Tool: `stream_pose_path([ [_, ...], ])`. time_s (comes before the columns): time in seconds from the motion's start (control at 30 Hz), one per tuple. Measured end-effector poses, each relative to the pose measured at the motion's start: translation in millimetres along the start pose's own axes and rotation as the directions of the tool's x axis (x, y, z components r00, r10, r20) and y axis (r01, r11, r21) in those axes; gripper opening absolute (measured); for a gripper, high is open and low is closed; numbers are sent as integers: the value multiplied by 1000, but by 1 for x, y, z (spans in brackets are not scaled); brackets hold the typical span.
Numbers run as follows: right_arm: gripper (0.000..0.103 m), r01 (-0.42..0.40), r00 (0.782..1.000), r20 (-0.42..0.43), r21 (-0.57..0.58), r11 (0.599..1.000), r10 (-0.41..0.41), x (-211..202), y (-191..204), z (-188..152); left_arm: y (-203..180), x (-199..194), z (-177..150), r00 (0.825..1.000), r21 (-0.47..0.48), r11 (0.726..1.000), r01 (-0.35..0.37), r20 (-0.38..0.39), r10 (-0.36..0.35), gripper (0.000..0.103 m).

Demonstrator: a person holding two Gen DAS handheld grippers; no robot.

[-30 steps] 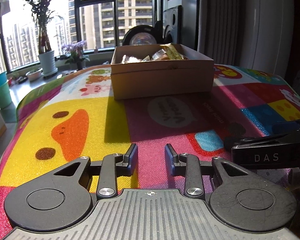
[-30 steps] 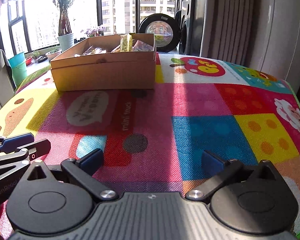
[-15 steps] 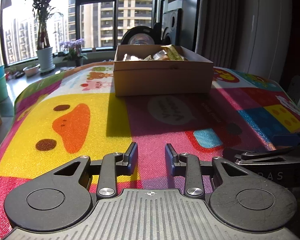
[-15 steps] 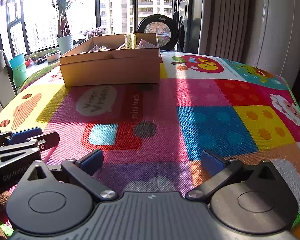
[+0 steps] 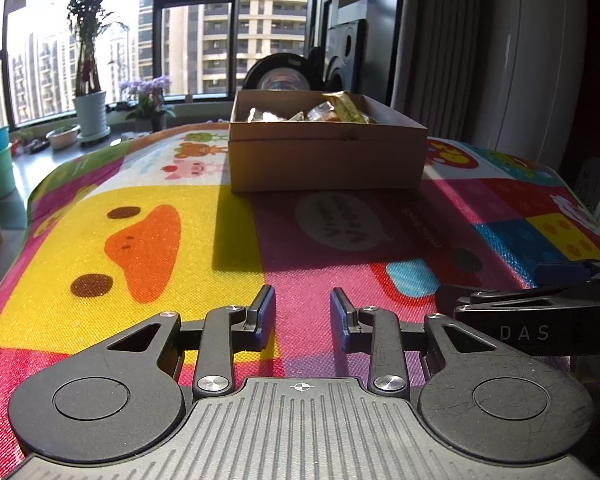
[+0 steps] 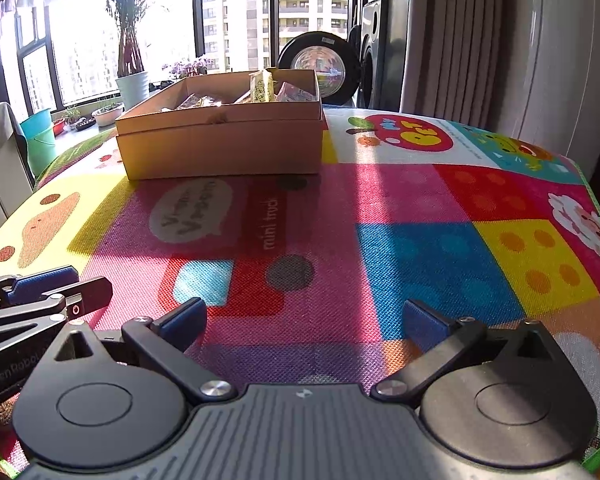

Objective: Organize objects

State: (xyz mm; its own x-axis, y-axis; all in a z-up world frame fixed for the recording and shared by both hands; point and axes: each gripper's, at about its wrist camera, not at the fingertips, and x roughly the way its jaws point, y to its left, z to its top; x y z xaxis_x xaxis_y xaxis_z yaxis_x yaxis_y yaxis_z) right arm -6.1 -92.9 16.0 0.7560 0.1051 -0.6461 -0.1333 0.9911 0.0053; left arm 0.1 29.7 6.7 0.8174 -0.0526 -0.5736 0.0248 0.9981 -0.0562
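Pulled back a little from the cardboard box (image 5: pixel 327 160) since one second ago, with both grippers lower over the colourful play mat (image 5: pixel 148 216). Left gripper (image 5: pixel 302 320) released, fingers a small gap apart, holding nothing, hovering above the mat well in front of the box. Right gripper (image 6: pixel 305 324) spread wide, also holding nothing, in front of the box and just beside the left one. Box standing on the far part of the mat, open on top, with wrapped snack packets (image 6: pixel 262 87) inside. Behind the box, a potted plant (image 5: pixel 87 92) at the window.
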Motion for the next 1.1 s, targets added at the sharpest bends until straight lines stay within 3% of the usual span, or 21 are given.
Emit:
stream_pose_path([
  [1.1,103,11,1000,23,11,1000,-12,-1,0,-3,1,1,-1,1000,-1,1000,3,0,-3,34],
])
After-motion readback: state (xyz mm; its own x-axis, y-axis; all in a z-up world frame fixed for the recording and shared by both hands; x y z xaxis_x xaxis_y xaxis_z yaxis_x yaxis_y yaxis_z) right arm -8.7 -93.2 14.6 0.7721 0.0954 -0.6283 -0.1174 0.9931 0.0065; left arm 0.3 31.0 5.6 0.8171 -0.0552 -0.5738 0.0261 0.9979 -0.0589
